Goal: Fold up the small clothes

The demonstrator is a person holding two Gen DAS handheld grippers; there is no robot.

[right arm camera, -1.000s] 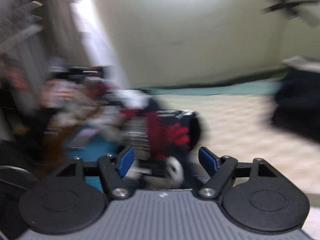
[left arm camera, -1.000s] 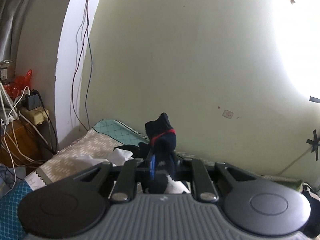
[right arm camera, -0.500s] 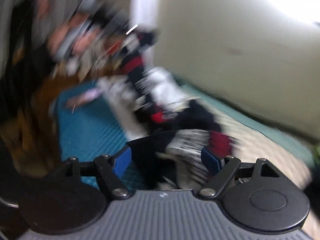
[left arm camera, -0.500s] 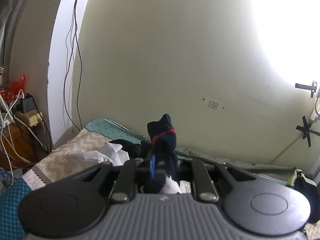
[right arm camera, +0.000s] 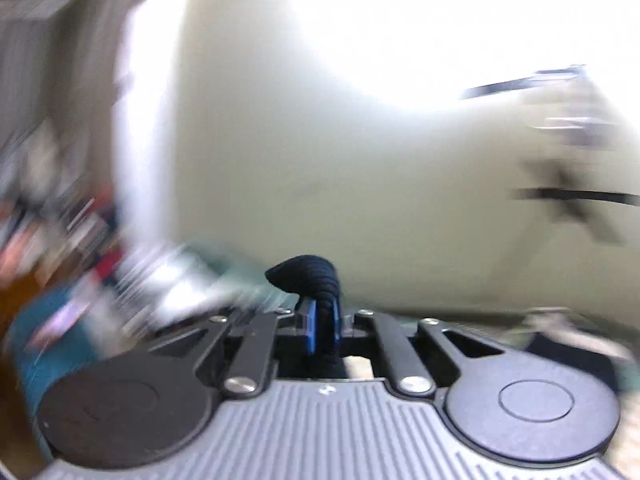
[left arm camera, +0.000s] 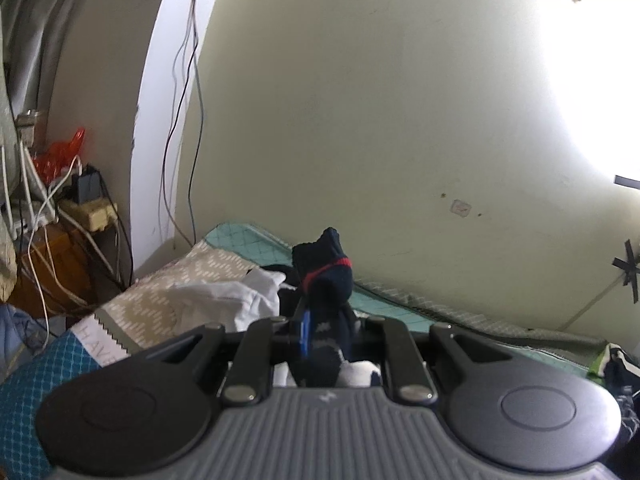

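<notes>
My left gripper (left arm camera: 320, 328) is shut on a navy sock (left arm camera: 326, 276) with a red stripe; the sock's end sticks up between the fingers, lifted above the bed. My right gripper (right arm camera: 323, 326) is shut on a dark ribbed sock (right arm camera: 308, 280) whose end curls up over the blue pads (right arm camera: 310, 328). The right wrist view is heavily blurred by motion. A pile of white and dark small clothes (left arm camera: 240, 300) lies on the bed just beyond the left gripper.
The bed has a beige patterned cover (left arm camera: 176, 280) and a teal sheet edge (left arm camera: 248, 240) against a pale wall (left arm camera: 360, 120). A wooden side table (left arm camera: 44, 264) with chargers and cables stands at the left. A blue mesh cushion (left arm camera: 36, 392) is at near left. More dark clothing (left arm camera: 618, 364) lies at right.
My right gripper was open over a pile of clothes; now it is shut on a dark sock and swinging up toward the wall. The left gripper keeps its sock, with little movement.
</notes>
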